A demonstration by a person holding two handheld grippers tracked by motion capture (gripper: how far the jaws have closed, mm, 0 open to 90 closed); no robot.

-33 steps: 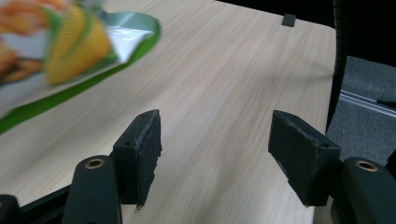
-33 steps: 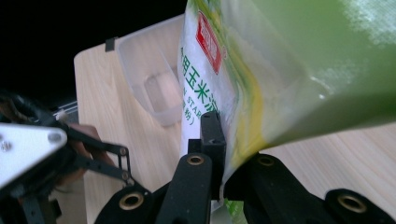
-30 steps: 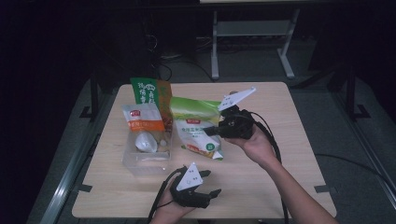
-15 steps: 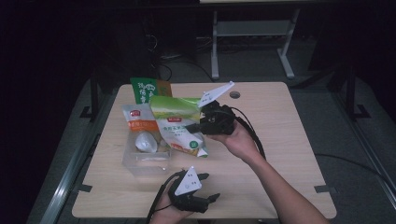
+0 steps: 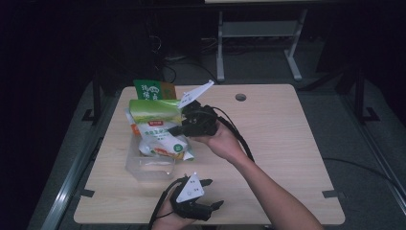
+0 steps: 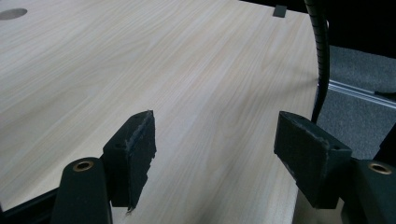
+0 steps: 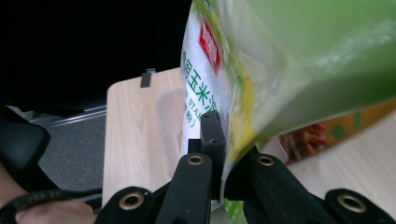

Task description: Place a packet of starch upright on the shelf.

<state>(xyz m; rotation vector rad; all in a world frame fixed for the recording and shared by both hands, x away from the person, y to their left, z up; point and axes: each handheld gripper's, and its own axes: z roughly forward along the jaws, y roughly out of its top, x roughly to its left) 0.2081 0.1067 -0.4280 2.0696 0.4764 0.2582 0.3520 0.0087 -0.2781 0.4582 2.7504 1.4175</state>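
In the high view my right gripper (image 5: 176, 129) is shut on the edge of a green and white pouch (image 5: 155, 127). The pouch hangs tilted above a clear plastic tub (image 5: 143, 167) at the table's left. The right gripper view shows the two jaws (image 7: 219, 140) pinched on the pouch's seam, the pouch (image 7: 280, 60) rising up and to the right, and the tub (image 7: 169, 116) below it. Near the front edge my left gripper (image 5: 214, 193) lies open; its jaws have just been opening, with bare table between them (image 6: 215, 140).
A green packet (image 5: 148, 89) stands behind the tub at the back left. The wooden table (image 5: 277, 134) has a cable hole (image 5: 241, 97) near its far edge. A black cable (image 6: 320, 51) runs along the table's edge in the left gripper view.
My right gripper has carried the pouch leftward, from the table's middle to above the tub. The left hand has stayed at the front edge.
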